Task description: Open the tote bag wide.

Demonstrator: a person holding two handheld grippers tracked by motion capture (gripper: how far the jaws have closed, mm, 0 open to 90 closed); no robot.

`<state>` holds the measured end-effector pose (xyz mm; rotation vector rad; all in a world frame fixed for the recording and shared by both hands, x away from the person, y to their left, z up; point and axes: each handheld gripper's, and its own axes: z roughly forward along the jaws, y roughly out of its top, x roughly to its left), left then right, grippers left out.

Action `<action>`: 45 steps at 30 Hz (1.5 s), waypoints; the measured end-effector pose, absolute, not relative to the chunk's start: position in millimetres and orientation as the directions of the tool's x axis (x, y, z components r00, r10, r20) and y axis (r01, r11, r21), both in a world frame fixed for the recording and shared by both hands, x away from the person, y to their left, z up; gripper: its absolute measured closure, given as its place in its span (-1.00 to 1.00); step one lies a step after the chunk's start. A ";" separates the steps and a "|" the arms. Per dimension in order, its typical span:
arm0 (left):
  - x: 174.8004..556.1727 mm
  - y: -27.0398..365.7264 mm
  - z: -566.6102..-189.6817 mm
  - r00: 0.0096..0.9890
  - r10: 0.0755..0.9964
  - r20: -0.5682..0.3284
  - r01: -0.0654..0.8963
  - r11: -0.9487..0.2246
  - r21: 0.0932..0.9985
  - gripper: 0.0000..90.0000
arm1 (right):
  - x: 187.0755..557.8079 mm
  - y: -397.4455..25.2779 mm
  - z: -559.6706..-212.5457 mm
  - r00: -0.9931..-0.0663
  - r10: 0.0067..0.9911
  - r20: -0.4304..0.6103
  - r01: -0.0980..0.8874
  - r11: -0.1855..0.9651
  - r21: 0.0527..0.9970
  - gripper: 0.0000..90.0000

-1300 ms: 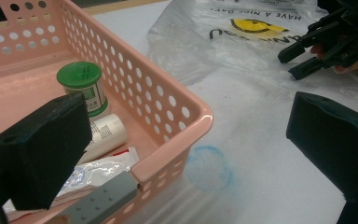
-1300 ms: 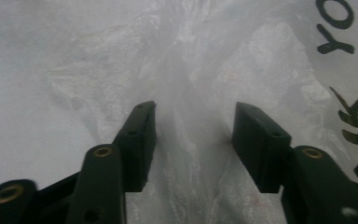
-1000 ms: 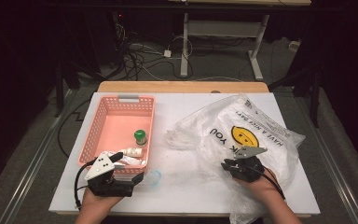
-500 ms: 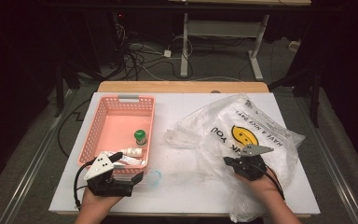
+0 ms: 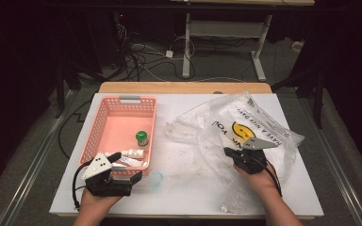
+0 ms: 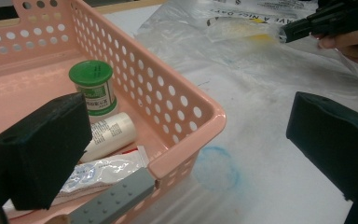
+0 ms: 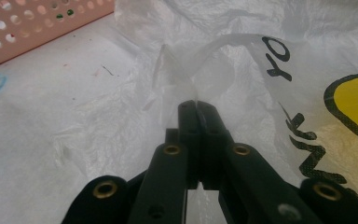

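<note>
A clear plastic bag (image 5: 245, 125) with a yellow smiley and black lettering lies crumpled on the right of the white table (image 5: 188, 197). My right gripper (image 5: 228, 152) is shut on a fold of the bag (image 7: 307, 70), and the film rises in a loop just past the fingertips of this gripper (image 7: 196, 108). My left gripper (image 5: 128, 168) stands open at the near right corner of the pink basket (image 5: 102, 123). One jaw is inside the basket (image 6: 168, 93), the other over the table. A green-capped bottle (image 6: 93, 88), a white bottle (image 6: 107, 135) and a tube (image 6: 102, 170) lie in the basket.
A faint blue ring mark (image 6: 216, 165) is on the table just outside the basket corner. The right gripper with a hand shows in the far corner of the left gripper view (image 6: 307, 25). Cables and desk legs (image 5: 186, 42) stand on the floor beyond the table.
My right gripper has crept slightly away from the near edge with the bag fold still pinched. The left gripper has stayed put.
</note>
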<state>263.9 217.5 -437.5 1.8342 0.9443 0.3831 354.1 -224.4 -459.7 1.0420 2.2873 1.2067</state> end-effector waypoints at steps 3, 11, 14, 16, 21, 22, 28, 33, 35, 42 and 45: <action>265.9 218.6 -437.7 0.642 0.751 -0.155 0.438 -0.193 0.878 -1.00 | 362.0 -222.6 -460.1 -0.649 0.759 0.049 0.464 0.345 0.816 1.00; 265.6 223.4 -437.4 0.628 0.762 -0.159 0.439 -0.179 0.880 -1.00 | 365.6 -222.3 -457.3 -0.640 0.765 0.072 0.431 0.281 0.857 1.00; 266.2 224.1 -438.6 0.625 0.764 -0.162 0.445 -0.178 0.878 -1.00 | 364.0 -223.2 -451.0 -0.643 0.762 0.075 0.412 0.262 0.873 1.00; 266.1 224.5 -439.1 0.621 0.767 -0.161 0.447 -0.177 0.877 -1.00 | 363.3 -223.4 -448.5 -0.646 0.760 0.073 0.401 0.257 0.879 1.00; 265.9 226.0 -439.5 0.615 0.771 -0.164 0.451 -0.174 0.876 -1.00 | 362.1 -223.9 -441.6 -0.654 0.753 0.067 0.375 0.247 0.894 1.00; 266.0 226.5 -439.8 0.614 0.772 -0.166 0.452 -0.171 0.875 -1.00 | 361.9 -224.2 -440.3 -0.654 0.754 0.065 0.371 0.244 0.896 1.00; 267.7 229.3 -441.1 0.606 0.775 -0.179 0.461 -0.159 0.873 -1.00 | 360.8 -229.0 -433.2 -0.651 0.756 0.067 0.355 0.225 0.907 1.00; 269.1 232.1 -442.2 0.602 0.776 -0.189 0.466 -0.150 0.872 -1.00 | 359.2 -233.4 -426.4 -0.647 0.759 0.076 0.342 0.199 0.918 1.00; 269.6 233.4 -442.7 0.599 0.776 -0.197 0.469 -0.140 0.872 -1.00 | 358.2 -234.9 -424.0 -0.645 0.761 0.075 0.334 0.193 0.922 1.00; 271.3 237.0 -442.3 0.598 0.777 -0.198 0.470 -0.140 0.872 -1.00 | 352.5 -239.1 -413.3 -0.644 0.762 0.062 0.300 0.178 0.937 1.00; 270.9 237.8 -440.7 0.599 0.778 -0.189 0.464 -0.145 0.874 -1.00 | 350.3 -240.5 -408.1 -0.641 0.766 0.056 0.287 0.171 0.943 1.00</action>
